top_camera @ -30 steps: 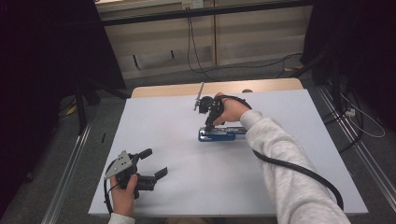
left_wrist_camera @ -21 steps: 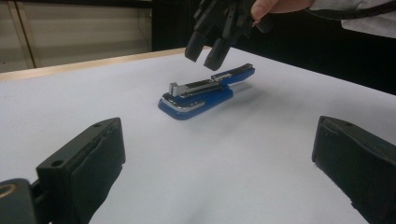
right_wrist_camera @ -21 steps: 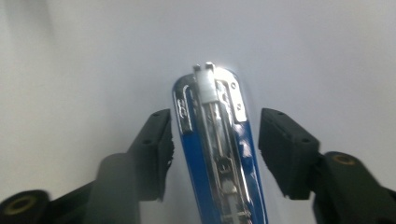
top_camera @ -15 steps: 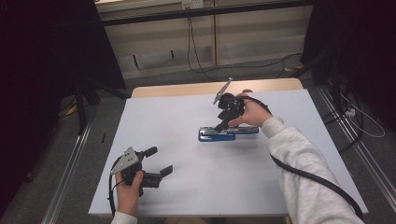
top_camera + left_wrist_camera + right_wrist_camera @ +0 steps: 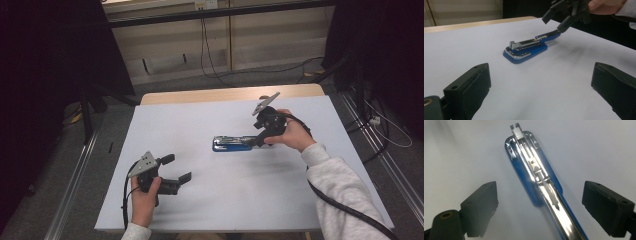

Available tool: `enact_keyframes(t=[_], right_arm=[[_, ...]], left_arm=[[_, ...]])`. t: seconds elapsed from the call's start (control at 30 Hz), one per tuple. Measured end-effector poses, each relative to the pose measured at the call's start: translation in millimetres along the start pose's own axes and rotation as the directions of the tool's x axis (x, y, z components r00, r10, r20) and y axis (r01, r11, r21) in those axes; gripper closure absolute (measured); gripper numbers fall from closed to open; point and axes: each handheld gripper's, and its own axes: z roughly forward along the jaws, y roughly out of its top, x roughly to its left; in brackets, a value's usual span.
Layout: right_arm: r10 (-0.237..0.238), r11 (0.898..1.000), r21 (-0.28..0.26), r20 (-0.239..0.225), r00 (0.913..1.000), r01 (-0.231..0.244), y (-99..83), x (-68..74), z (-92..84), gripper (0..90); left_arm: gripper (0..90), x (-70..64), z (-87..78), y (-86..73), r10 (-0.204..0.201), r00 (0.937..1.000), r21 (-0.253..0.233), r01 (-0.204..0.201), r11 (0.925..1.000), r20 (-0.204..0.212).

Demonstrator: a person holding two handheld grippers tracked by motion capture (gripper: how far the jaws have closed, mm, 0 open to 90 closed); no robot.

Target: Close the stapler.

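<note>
White sheeting covers the table, with a strip of bare wood at the far edge and dark floor, cables and rails beyond every side.

At the near left, the left gripper is held low over the sheet by a hand; its jaws are spread wide, with nothing between them. Bare sheet lies all around it, and the near table edge is close behind the wrist.

At the middle, a blue stapler lies flat, well apart from the left gripper. Its chrome magazine is exposed, and the part toward the right looks raised off the base.

At the right, the right gripper is held at the stapler's right end. Its jaws are parted and straddle the rail without closing on it, as seen in the right gripper view; in the left gripper view one jaw tip looks to be just at the raised blue end, though contact cannot be confirmed.

If the raised end is pressed or pulled sideways, the stapler could be slid or spun on the smooth sheet, since nothing braces it. A closure on the polished rail could also slip.

Ample room is left toward the far and right edges; no obstacle is seen between the two grippers.
</note>
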Motion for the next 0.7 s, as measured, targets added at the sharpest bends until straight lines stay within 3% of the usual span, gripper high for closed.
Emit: enact_keyframes(t=[0.07,0.17,0.33,0.4,0.47,0.53,0.63,0.7], right_arm=[[0.018,1.0,-0.01,0.026,0.9995,-0.018,-7.9,0.1,-4.1,11.8],[0.035,0.999,-0.038,0.053,0.998,-0.033,-20.7,-0.1,-10.7,11.5],[0.072,0.995,-0.075,0.062,0.9955,-0.067,-43.4,1.2,-20.2,13.2],[0.083,0.994,-0.079,0.066,0.9944,-0.077,-51.2,2.0,-24.2,13.6],[0.082,0.994,-0.075,0.093,0.9923,-0.076,-56.3,1.6,-28.1,13.2],[0.108,0.99,-0.101,0.093,0.9898,-0.098,-61.3,1.6,-32.1,13.2],[0.12,0.987,-0.114,0.097,0.988,-0.109,-68.5,3.4,-36.4,13.2],[0.124,0.987,-0.122,0.115,0.9857,-0.11,-72.8,3.9,-39.5,13.4]], left_arm=[[2.6,0.8,3.7,0.6,-0.009,1.0,0.008,0.009,0.9999,0.002],[2.8,2.9,9.8,2.5,-0.011,0.9996,0.021,0.011,0.9997,-0.027],[2.9,6.5,19.1,7.0,-0.017,0.9985,0.033,0.019,0.9993,-0.053],[3.1,7.7,22.8,8.2,-0.02,0.9991,0.041,0.021,0.999,-0.037],[3.3,7.4,26.7,9.8,-0.012,0.9994,0.045,0.013,0.9989,-0.033],[3.4,6.5,30.7,12.1,0.006,0.9983,0.064,-0.003,0.9979,-0.059],[3.4,7.4,37.4,14.4,-0.004,0.9988,0.069,0.007,0.9976,-0.048],[3.4,8.1,41.8,15.0,-0.008,0.998,0.076,0.013,0.997,-0.063]])
